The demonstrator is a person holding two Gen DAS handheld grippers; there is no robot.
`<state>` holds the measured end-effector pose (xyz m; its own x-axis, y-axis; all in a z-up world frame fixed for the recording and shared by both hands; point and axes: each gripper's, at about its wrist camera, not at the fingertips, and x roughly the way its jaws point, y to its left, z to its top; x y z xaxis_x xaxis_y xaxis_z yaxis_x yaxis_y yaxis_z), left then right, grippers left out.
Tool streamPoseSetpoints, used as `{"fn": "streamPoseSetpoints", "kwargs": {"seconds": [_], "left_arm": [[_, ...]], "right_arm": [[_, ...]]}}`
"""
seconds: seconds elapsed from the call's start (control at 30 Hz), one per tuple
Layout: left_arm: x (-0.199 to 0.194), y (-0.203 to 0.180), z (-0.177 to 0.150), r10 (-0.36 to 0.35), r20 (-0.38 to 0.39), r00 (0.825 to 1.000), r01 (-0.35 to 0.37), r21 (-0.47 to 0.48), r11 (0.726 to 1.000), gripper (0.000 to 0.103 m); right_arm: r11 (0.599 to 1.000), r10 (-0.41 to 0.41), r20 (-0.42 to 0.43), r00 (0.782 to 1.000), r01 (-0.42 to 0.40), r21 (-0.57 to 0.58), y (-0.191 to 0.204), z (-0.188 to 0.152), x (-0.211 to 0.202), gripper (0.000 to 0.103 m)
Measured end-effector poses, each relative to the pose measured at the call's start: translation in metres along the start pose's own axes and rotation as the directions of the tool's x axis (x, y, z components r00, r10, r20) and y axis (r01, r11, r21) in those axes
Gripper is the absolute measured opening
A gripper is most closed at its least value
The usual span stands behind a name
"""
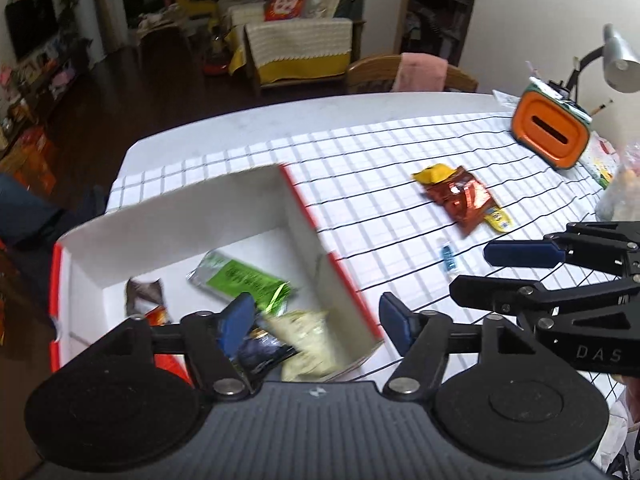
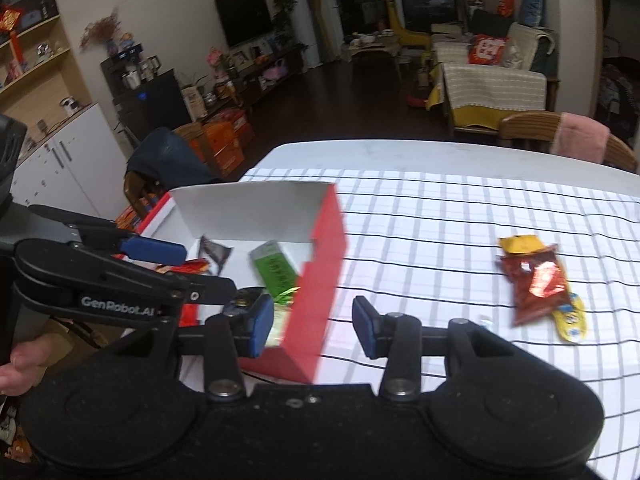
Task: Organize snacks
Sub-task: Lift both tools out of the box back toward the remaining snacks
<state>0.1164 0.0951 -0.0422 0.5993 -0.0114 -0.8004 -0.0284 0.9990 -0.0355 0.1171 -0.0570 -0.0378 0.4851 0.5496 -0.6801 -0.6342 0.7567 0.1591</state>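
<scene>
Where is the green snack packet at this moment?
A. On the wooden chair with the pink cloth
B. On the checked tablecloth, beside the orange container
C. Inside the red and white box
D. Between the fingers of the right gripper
C: the green snack packet lies on the white floor of the red and white box, among other packets, and no gripper is touching it.

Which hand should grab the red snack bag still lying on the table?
Probably the right. The right gripper is open, empty, and sits on the same side as the red snack bag. The left gripper, also open, hangs over the box, farther away.
</scene>
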Motion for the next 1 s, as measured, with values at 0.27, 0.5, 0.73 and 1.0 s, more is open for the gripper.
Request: {"fn": "streamPoseSetpoints", "kwargs": {"seconds": [0.27,0.5,0.73,1.0], "left_arm": [[0.019,-0.051,0.011,-0.031,0.013,0.999,0.031,0.031,0.999,0.081],[0.043,-0.09,0.021,-0.048,0.009,0.999,0.047,0.046,0.998,0.084],[0.08,-0.12,0.029,-0.046,-0.017,0.999,0.047,0.046,0.998,0.084],[0.131,-0.149,0.032,-0.006,-0.085,0.996,0.013,0.086,0.996,0.084]], "right_arm": [[0.997,-0.071,0.04,0.997,0.07,0.039,-0.055,-0.012,-0.024,0.075],[0.988,-0.149,0.033,0.988,0.148,0.043,-0.106,-0.024,-0.035,0.093],[0.981,-0.194,0.014,0.981,0.194,0.005,-0.152,-0.034,-0.034,0.099],[0.971,-0.233,-0.051,0.971,0.229,-0.063,-0.202,-0.04,-0.004,0.099]]}}
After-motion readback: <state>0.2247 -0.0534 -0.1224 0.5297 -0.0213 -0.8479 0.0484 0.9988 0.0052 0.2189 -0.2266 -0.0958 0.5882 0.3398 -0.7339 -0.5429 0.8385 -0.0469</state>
